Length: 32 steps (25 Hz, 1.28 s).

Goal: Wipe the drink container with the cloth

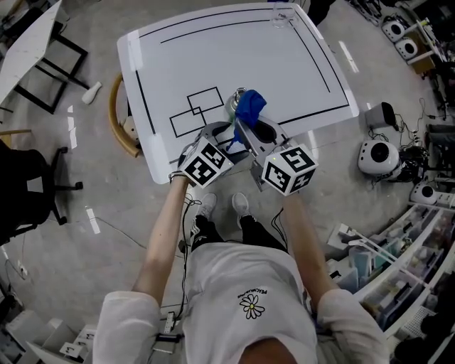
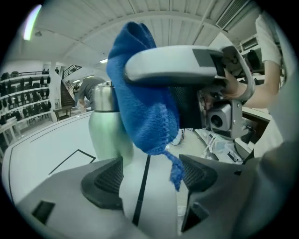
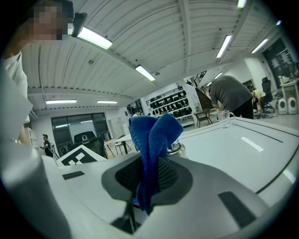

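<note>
The bottle (image 1: 232,106) is standing upright on the table (image 1: 213,57), near its front edge, beside some black outlined rectangles. In the left gripper view it is showing a pale green body and a silver neck (image 2: 105,123). The blue cloth (image 1: 250,106) is bunching up against the bottle's top and right side, covering part of it; whether it is pressing on the metal, I cannot tell.

The right gripper (image 3: 147,179) is pinching the cloth, its jaws closed on the lower folds, while the rest of the cloth is standing up above the jaws. Behind the cloth, only the bottle's cap is peeking out in the right gripper view.

The left gripper (image 2: 149,175) is sitting just in front of the bottle with its jaws wide apart and nothing clamped. The bottle is rising beyond its left jaw, and a loose tail of the cloth is hanging down between the two jaws, close to the right one.

The person is standing at the table's front edge, both arms reaching forward. A glass (image 1: 282,15) is sitting at the table's far edge.
</note>
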{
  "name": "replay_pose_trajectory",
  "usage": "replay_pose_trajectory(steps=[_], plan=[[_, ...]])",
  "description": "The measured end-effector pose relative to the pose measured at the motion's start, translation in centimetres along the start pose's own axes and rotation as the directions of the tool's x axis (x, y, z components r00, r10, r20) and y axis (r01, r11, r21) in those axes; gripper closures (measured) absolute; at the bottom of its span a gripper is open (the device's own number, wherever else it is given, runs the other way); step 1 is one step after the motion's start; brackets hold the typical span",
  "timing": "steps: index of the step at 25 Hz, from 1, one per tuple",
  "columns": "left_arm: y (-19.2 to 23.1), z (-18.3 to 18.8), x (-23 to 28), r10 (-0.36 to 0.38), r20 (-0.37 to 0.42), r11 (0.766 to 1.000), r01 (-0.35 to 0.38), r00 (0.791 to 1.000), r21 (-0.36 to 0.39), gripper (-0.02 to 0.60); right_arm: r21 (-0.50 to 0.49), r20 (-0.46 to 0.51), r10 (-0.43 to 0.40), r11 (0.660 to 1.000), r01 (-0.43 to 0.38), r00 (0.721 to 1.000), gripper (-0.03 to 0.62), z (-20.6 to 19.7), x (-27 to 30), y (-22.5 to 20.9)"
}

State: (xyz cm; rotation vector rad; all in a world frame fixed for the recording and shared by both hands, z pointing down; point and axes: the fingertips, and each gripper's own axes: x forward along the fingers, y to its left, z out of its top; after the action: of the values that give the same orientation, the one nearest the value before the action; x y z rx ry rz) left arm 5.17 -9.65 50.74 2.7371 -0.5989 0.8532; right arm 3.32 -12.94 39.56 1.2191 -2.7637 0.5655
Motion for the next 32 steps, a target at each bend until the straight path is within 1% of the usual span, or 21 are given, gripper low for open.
replay_pose_trajectory(steps=[3,8,9,10,11,12,13,14,16,17,19,21,22,23,24,25,26,27,29,31,32], plan=[[-0.5,0.3,0.2,-0.006,-0.005,1.0,0.006,1.0,0.011,0.213,-0.011,-0.008,0.01,1.0,-0.01,1.0,0.551,0.1,0.2,0.2],[0.2,1.4,-0.9,0.008,0.031,1.0,-0.009,0.999,0.018,0.213,-0.024,0.002,0.014,1.0,-0.014,1.0,0.551,1.1,-0.6,0.0],[0.3,1.6,-1.3,0.007,0.041,1.0,-0.008,0.999,0.014,0.213,-0.048,-0.001,0.008,0.999,-0.008,1.0,0.551,1.8,-1.0,-0.3],[0.3,1.9,-1.8,0.005,0.055,1.0,-0.005,0.998,0.006,0.212,-0.093,-0.01,-0.002,0.996,0.001,1.0,0.551,2.6,-1.4,-0.7],[0.4,2.2,-2.3,0.007,0.071,1.0,-0.007,0.997,-0.001,0.212,-0.159,-0.027,-0.012,0.987,0.008,1.0,0.551,3.5,-1.7,-1.2],[0.6,2.6,-2.8,0.015,0.086,1.0,-0.015,0.996,-0.005,0.213,-0.242,-0.052,-0.02,0.97,0.007,0.998,0.551,4.5,-1.8,-1.7],[0.8,2.9,-3.2,0.029,0.098,1.0,-0.029,0.995,-0.007,0.212,-0.333,-0.084,-0.023,0.943,-0.007,0.996,0.551,5.5,-1.8,-2.1],[1.1,3.2,-3.5,0.047,0.11,0.999,-0.047,0.993,-0.009,0.213,-0.421,-0.126,-0.019,0.906,-0.036,0.992,0.551,6.4,-1.5,-2.4],[1.8,3.9,-3.7,0.088,0.134,0.996,-0.086,0.987,-0.015,0.213,-0.559,-0.234,0.001,0.818,-0.135,0.972,0.551,7.4,-0.4,-2.5],[2.1,4.2,-3.7,0.11,0.149,0.994,-0.108,0.983,-0.019,0.212,-0.597,-0.296,0.016,0.777,-0.198,0.955,0.551,7.5,0.3,-2.4],[2.6,5.2,-3.9,0.159,0.188,0.987,-0.156,0.969,-0.028,0.212,-0.616,-0.418,0.049,0.719,-0.323,0.907,0.551,7.0,1.9,-1.9],[2.9,6.5,-4.1,0.201,0.232,0.98,-0.195,0.952,-0.047,0.212,-0.601,-0.523,0.064,0.679,-0.421,0.85,0.551,5.9,3.1,-1.5],[2.9,7.0,-4.2,0.214,0.25,0.977,-0.206,0.944,-0.059,0.212,-0.59,-0.566,0.065,0.664,-0.459,0.822,0.551,5.2,3.5,-1.4],[2.9,7.5,-4.1,0.22,0.261,0.975,-0.209,0.94,-0.07,0.213,-0.576,-0.599,0.067,0.656,-0.488,0.798,0.551,4.6,3.9,-1.2],[2.9,7.8,-4.0,0.218,0.264,0.976,-0.206,0.94,-0.075,0.213,-0.56,-0.624,0.07,0.654,-0.508,0.778,0.551,4.0,4.1,-1.2],[2.8,8.0,-3.7,0.215,0.257,0.977,-0.203,0.942,-0.072,0.213,-0.544,-0.639,0.076,0.659,-0.52,0.765,0.551,3.4,4.3,-1.1],[2.9,8.0,-3.5,0.214,0.239,0.977,-0.206,0.947,-0.06,0.213,-0.53,-0.646,0.083,0.666,-0.524,0.759,0.551,3.0,4.4,-1.1],[3.0,7.8,-3.2,0.219,0.212,0.976,-0.216,0.952,-0.037,0.213,-0.52,-0.644,0.092,0.675,-0.523,0.759,0.551,2.7,4.4,-1.1],[3.4,7.4,-3.0,0.246,0.157,0.968,-0.251,0.957,0.017,0.218,-0.499,-0.624,0.119,0.7,-0.511,0.772,0.551,2.6,4.4,-0.8],[3.7,7.0,-2.9,0.275,0.141,0.958,-0.283,0.951,0.041,0.235,-0.486,-0.597,0.138,0.722,-0.493,0.791,0.551,2.6,4.2,-0.5],[3.8,6.8,-2.9,0.285,0.14,0.955,-0.293,0.948,0.04,0.25,-0.488,-0.586,0.14,0.726,-0.485,0.799,0.551,2.6,4.1,-0.3]])
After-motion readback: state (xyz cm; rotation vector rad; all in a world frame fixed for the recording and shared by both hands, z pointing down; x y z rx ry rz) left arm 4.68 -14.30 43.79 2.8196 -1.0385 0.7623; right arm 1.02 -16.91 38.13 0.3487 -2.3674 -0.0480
